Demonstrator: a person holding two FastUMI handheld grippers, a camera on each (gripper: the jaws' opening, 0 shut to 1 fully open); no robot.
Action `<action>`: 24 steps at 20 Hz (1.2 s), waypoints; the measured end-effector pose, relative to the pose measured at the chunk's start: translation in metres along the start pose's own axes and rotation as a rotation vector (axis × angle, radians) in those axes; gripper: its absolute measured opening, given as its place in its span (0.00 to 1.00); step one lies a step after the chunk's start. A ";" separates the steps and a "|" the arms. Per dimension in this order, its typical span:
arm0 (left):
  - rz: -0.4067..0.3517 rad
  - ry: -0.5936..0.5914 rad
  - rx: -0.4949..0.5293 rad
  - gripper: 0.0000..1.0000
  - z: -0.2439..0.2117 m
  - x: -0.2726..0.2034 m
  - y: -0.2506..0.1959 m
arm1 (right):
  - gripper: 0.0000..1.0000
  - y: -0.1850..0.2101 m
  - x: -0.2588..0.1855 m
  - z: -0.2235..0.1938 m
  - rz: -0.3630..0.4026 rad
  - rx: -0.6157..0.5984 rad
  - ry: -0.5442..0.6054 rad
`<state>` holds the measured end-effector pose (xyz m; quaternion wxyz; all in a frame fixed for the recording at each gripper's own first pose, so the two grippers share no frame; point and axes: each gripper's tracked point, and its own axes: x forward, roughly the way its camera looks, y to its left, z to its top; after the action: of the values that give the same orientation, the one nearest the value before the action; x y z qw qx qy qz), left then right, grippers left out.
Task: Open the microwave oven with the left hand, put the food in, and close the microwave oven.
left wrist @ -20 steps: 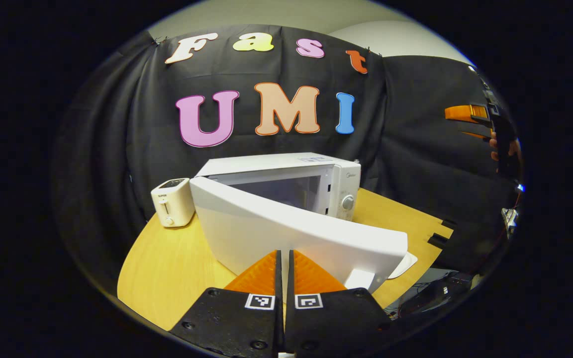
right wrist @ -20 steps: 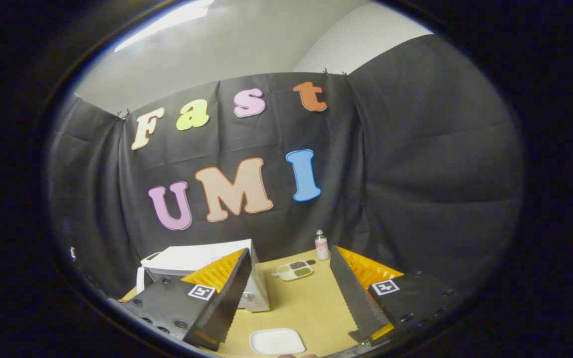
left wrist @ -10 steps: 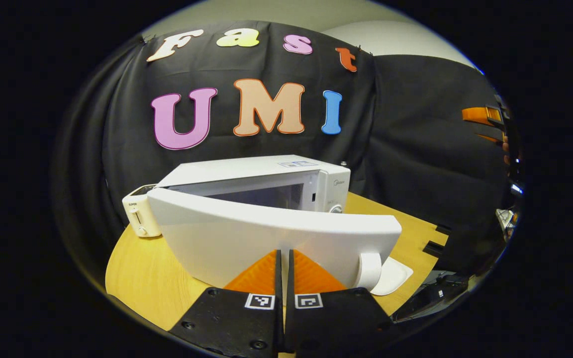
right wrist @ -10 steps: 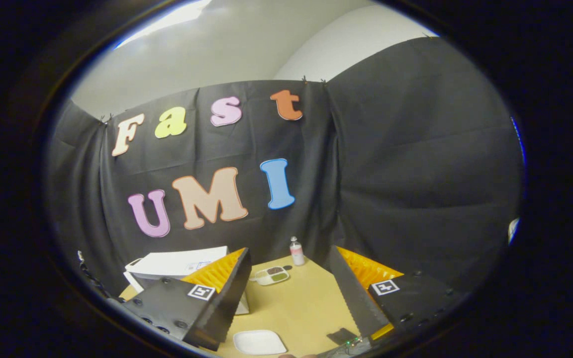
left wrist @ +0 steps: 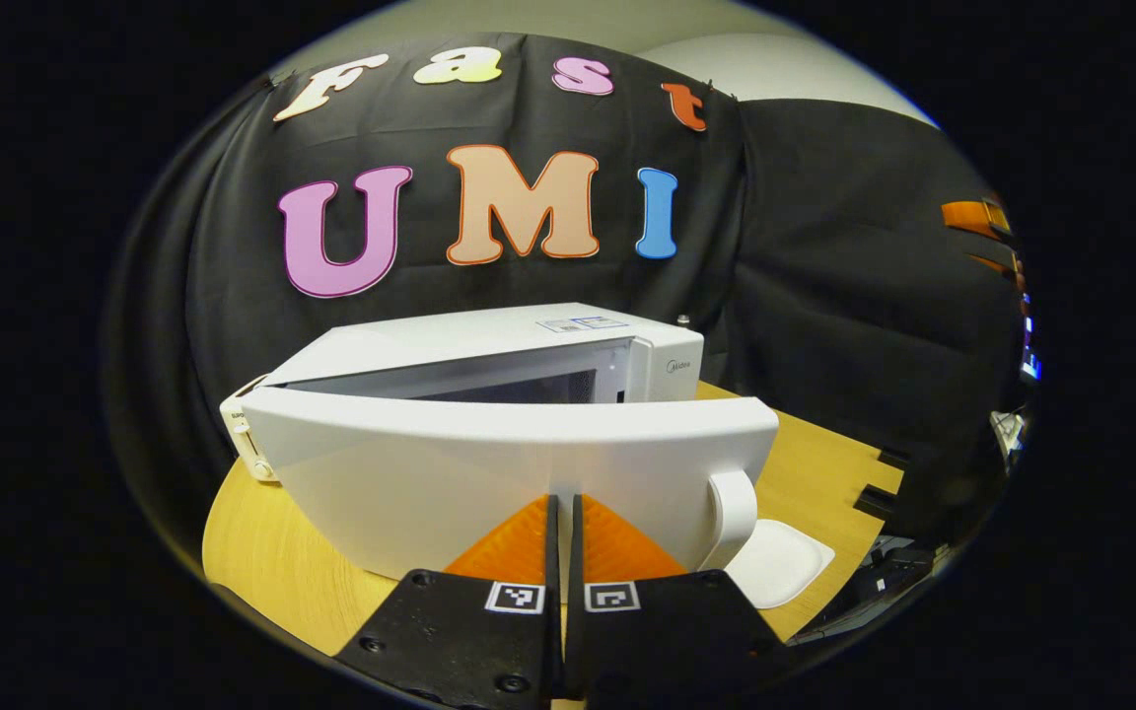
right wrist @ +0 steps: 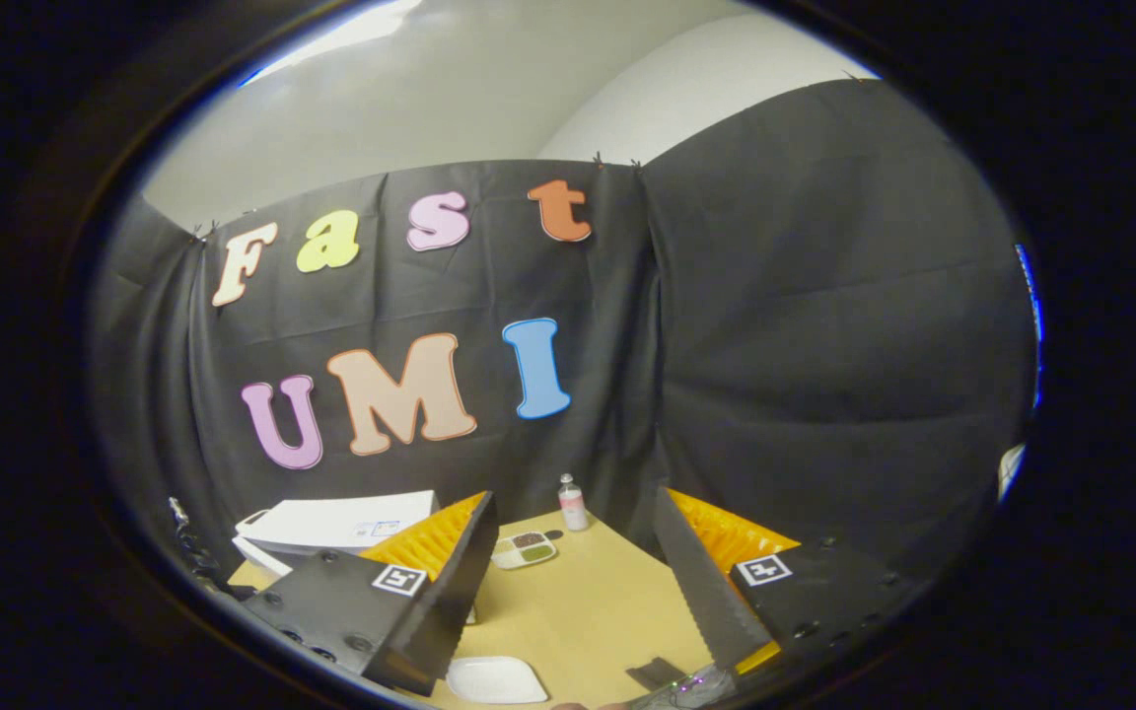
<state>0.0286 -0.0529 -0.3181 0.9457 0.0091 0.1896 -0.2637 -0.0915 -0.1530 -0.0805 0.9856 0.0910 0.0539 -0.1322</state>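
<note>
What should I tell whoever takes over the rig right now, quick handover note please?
Left gripper: shut, close in front of the microwave door, holding nothing.
Right gripper: open, empty, held high above the table.
Microwave: door partly swung out, cavity showing behind it.
Food tray sits on the table near a small bottle; a white plate lies nearer.
Left: put the food in, shut the door.

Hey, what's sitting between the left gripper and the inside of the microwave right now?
In the left gripper view, the swung microwave door stands across the front of the left gripper, between it and the microwave cavity behind.
</note>
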 end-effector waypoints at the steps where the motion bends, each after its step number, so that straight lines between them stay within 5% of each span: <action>1: 0.002 0.001 -0.002 0.01 0.001 0.007 0.000 | 0.87 0.000 0.001 0.000 0.001 -0.006 0.004; 15: 0.107 0.010 -0.071 0.01 0.016 0.084 0.018 | 0.88 -0.012 0.014 0.010 0.001 -0.095 0.021; 24: 0.091 -0.007 -0.103 0.01 0.017 0.101 -0.004 | 0.88 -0.010 0.029 0.014 0.024 -0.116 0.014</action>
<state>0.1122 -0.1087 -0.3390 0.9566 -0.0320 0.1990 -0.2104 -0.0650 -0.1721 -0.0723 0.9903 0.0355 0.0673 -0.1165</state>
